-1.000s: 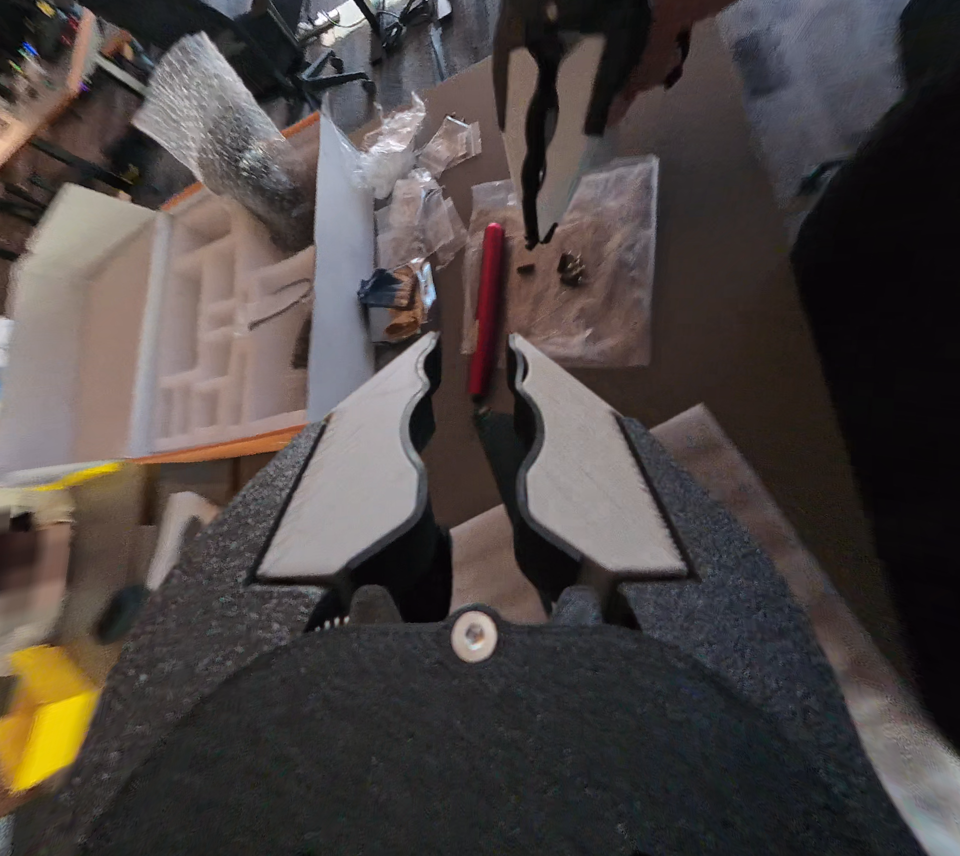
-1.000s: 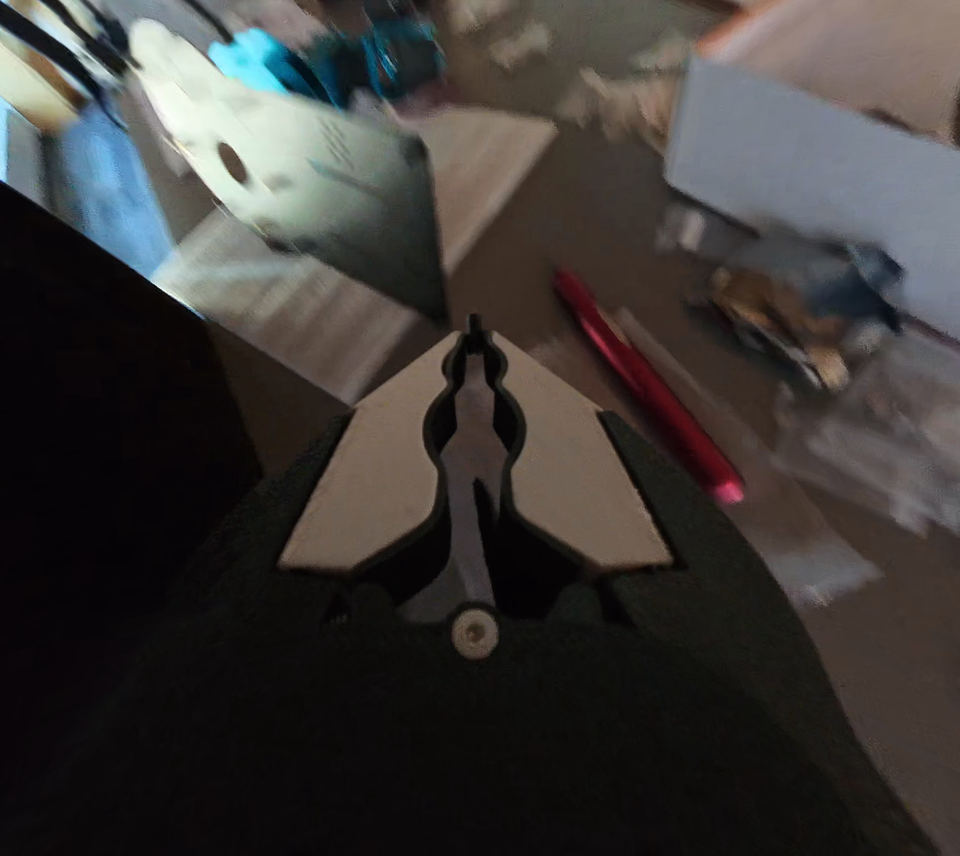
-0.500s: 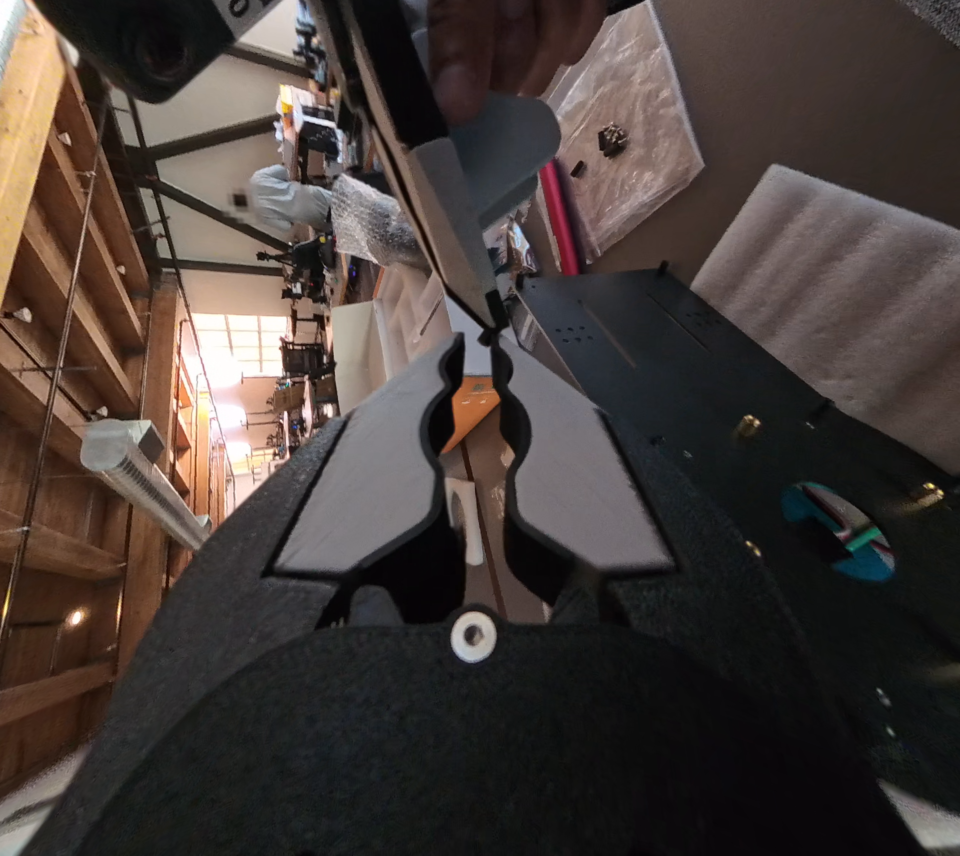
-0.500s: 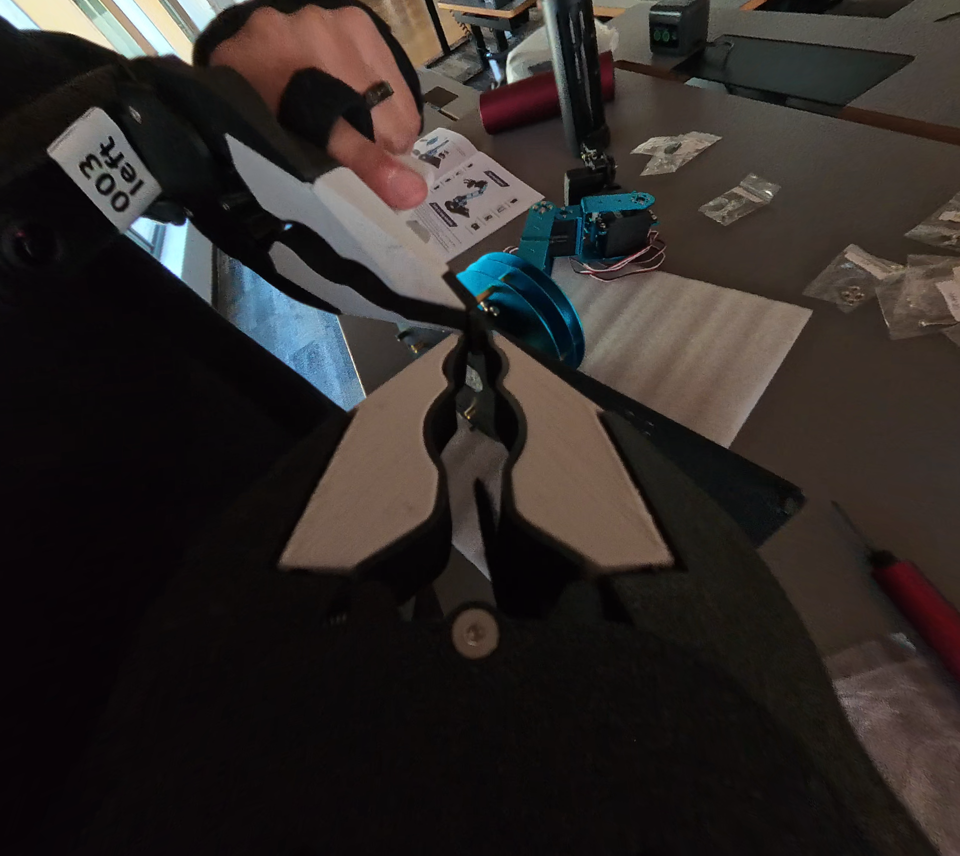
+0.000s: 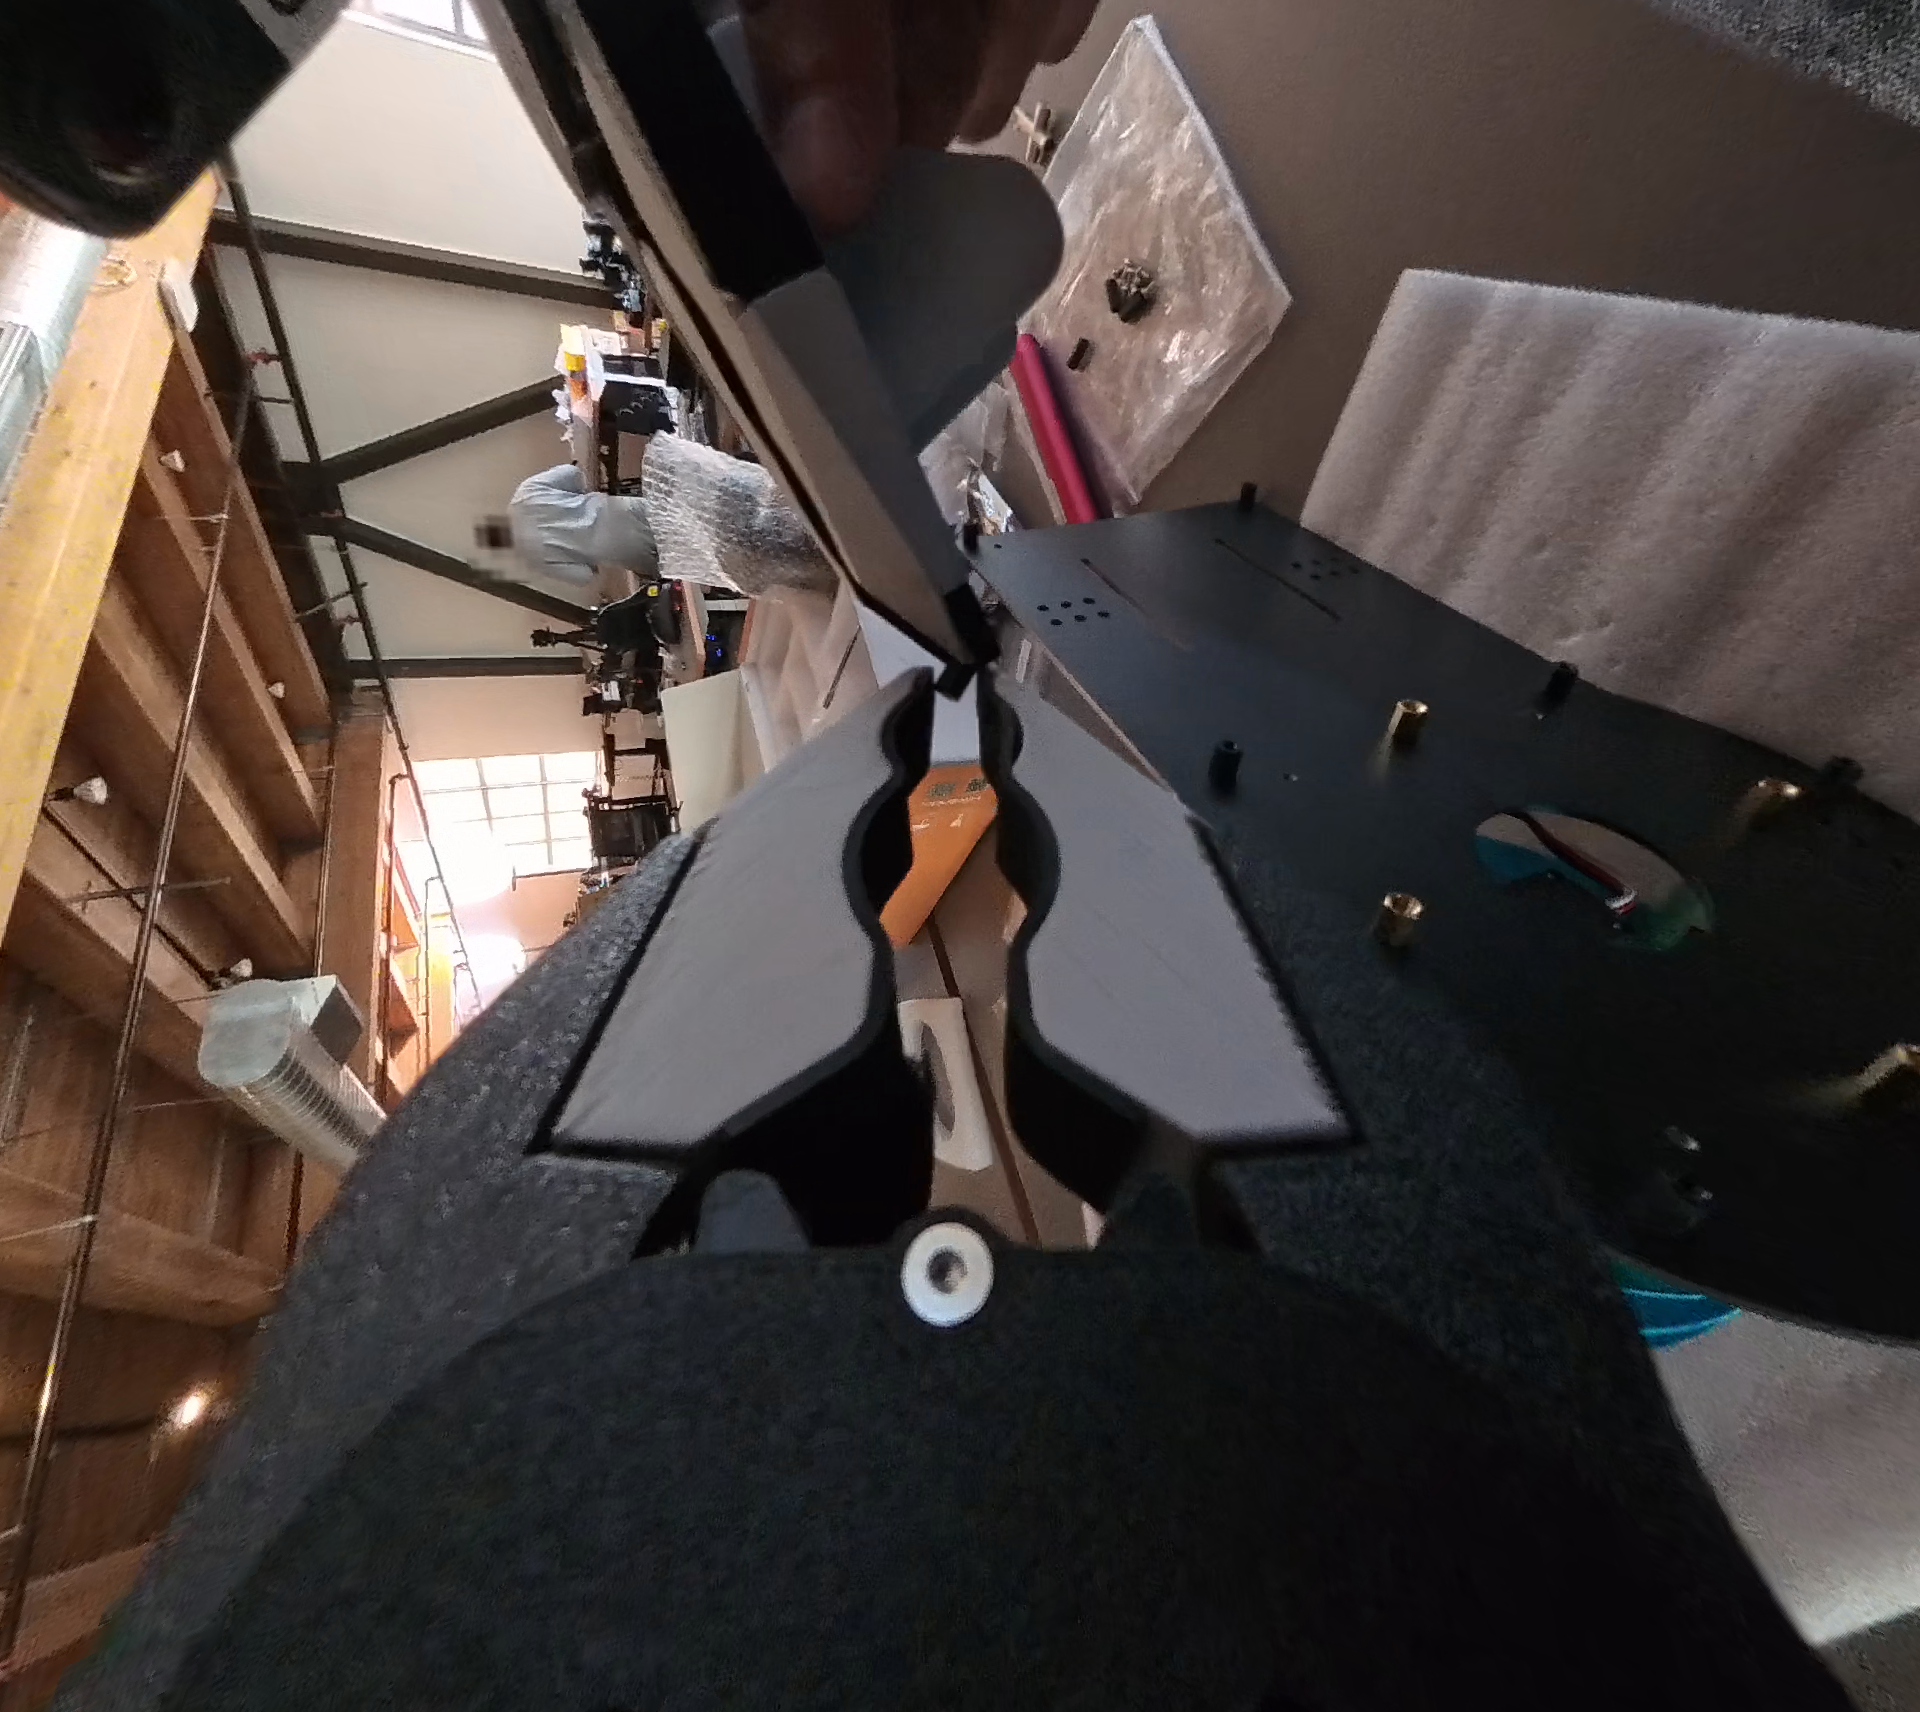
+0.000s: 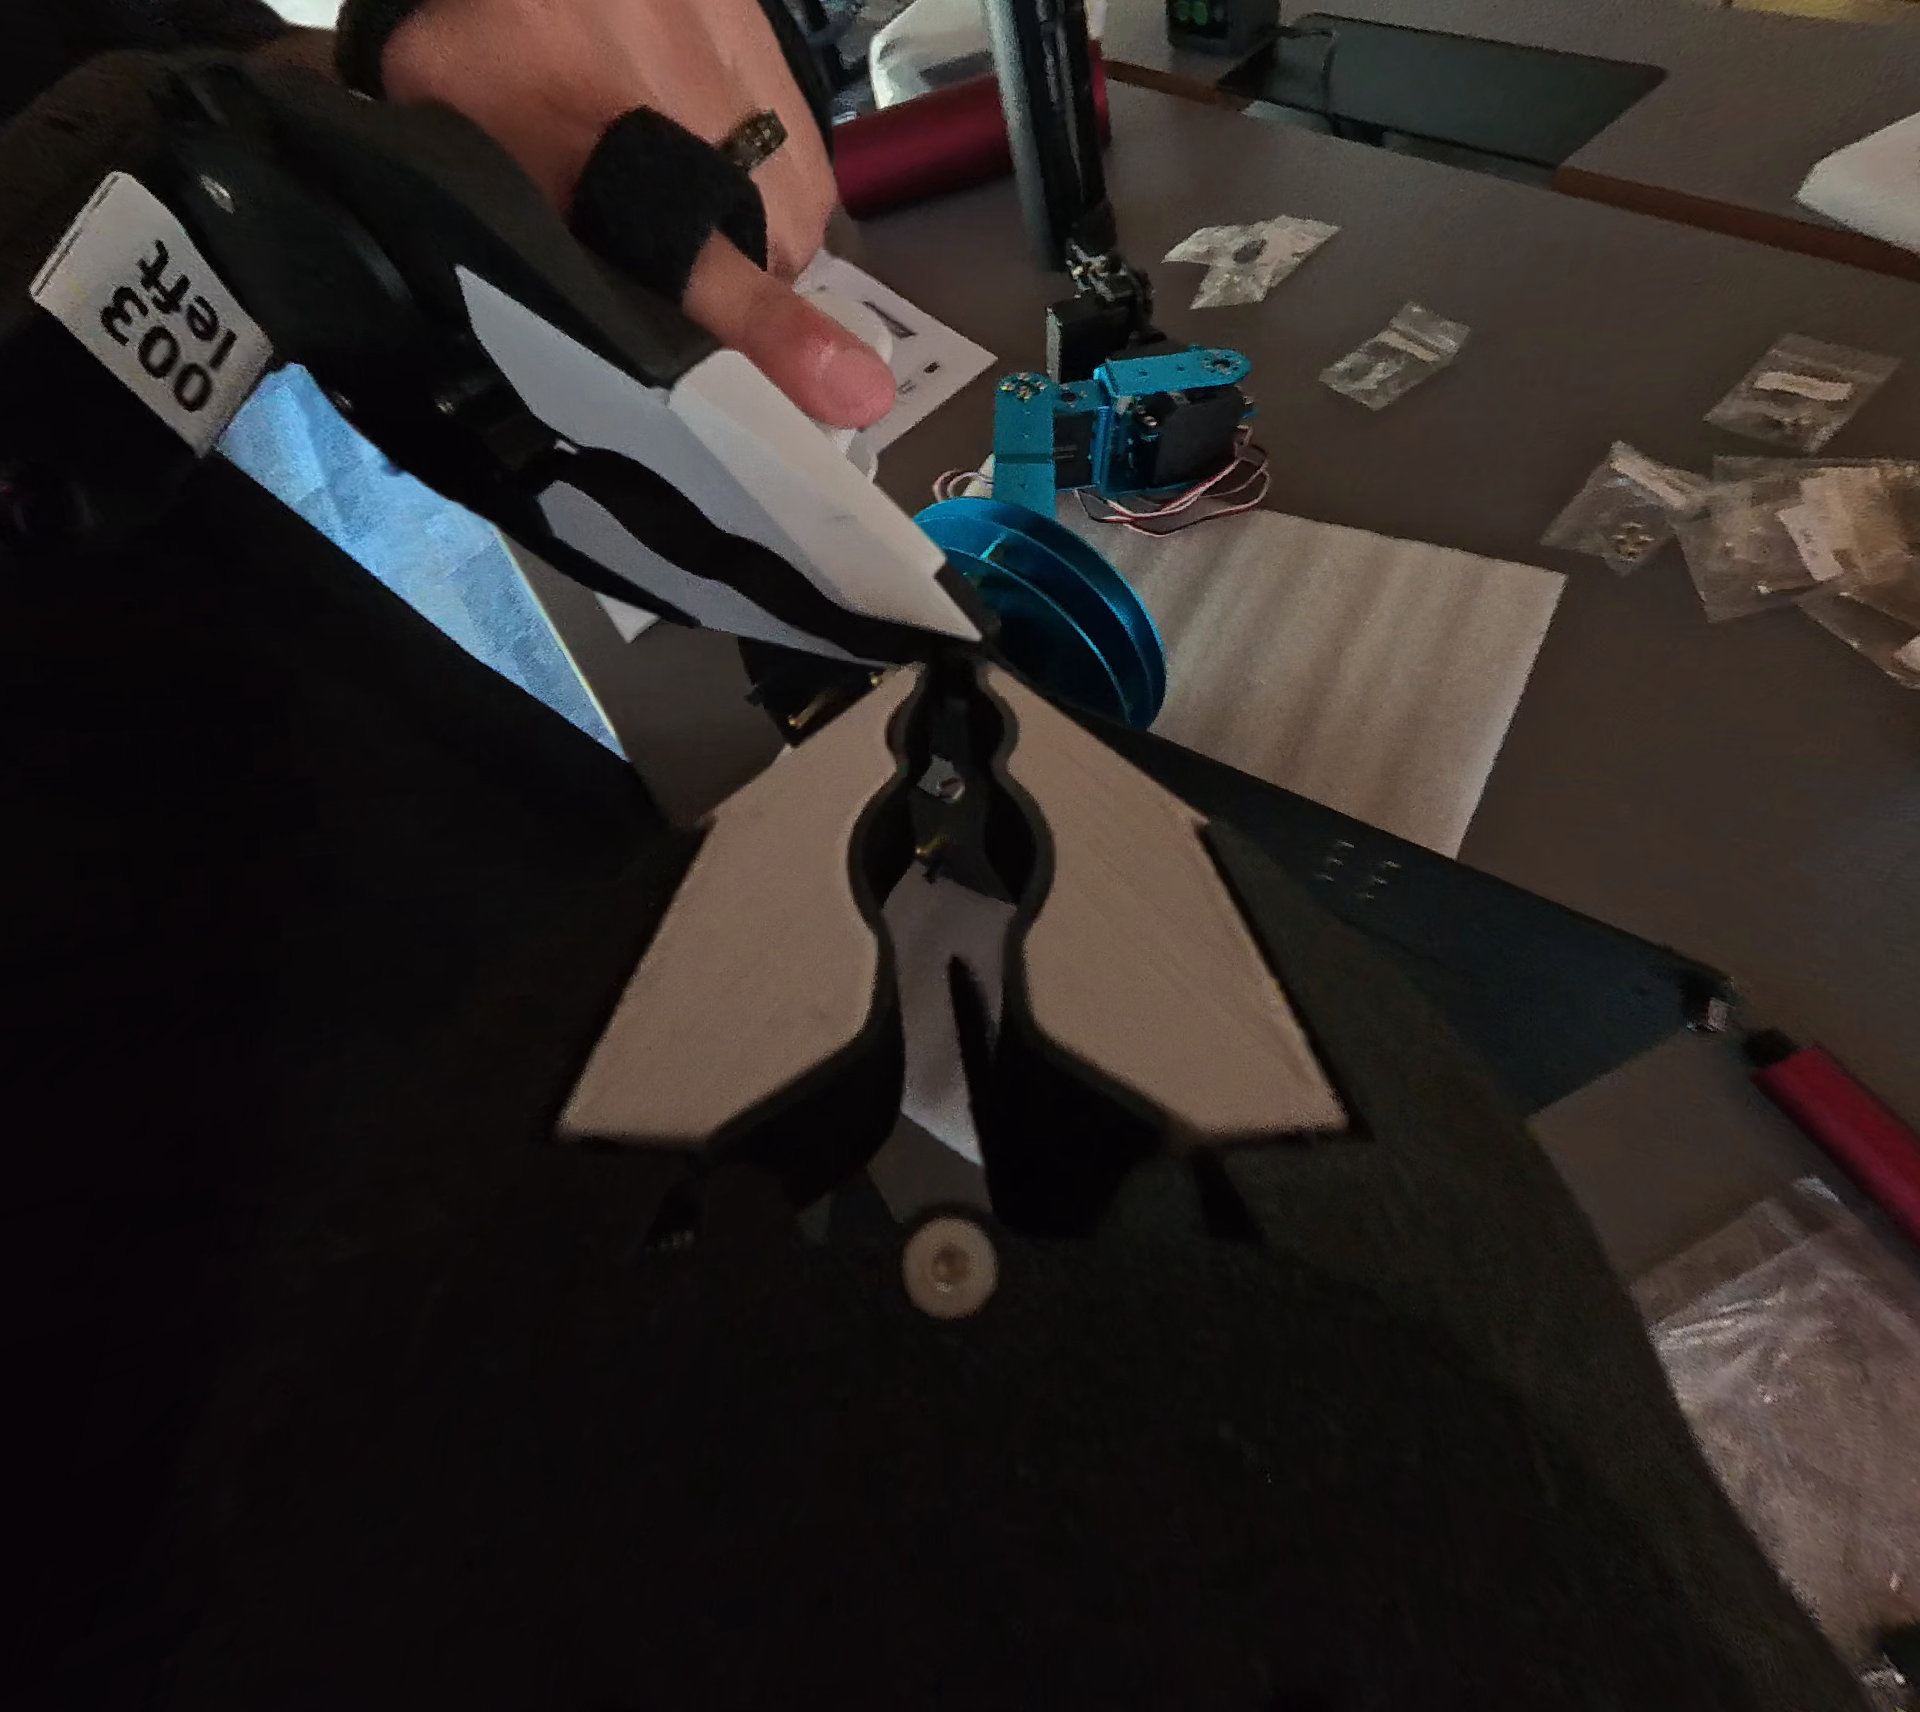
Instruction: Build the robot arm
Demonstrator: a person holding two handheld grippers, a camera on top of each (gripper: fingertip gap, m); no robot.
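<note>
My right gripper point(image 6: 951, 675) is shut on a small black part point(image 5: 956, 677), pinched at its very tip. My left gripper point(image 5: 956, 698) is open by a narrow gap, with its fingertips on either side of that part. The two grippers meet tip to tip; the right one point(image 5: 961, 639) comes in from the upper left of the left wrist view, and the left one point(image 6: 961, 639) does the same in the right wrist view. Both hover at the edge of a black metal plate point(image 5: 1351, 727) with brass standoffs point(image 5: 1408, 720). A blue wheel point(image 6: 1049, 613) sits under the plate point(image 6: 1455, 935).
A red screwdriver point(image 5: 1049, 426) lies by a clear bag of small parts point(image 5: 1164, 260). A white foam sheet point(image 6: 1330, 654) lies under the plate. A blue servo bracket point(image 6: 1122, 426), a black cylinder point(image 6: 1039, 62) and several small part bags point(image 6: 1766, 519) lie farther back. My two grippers' fingertips are within a few centimetres of each other. It is some 10 cm from my left tips to the black metal plate point(image 5: 1351, 727).
Both grippers have swung away from the red screwdriver and come together tip to tip over the black plate. The left jaws have narrowed. The right has stayed shut.
</note>
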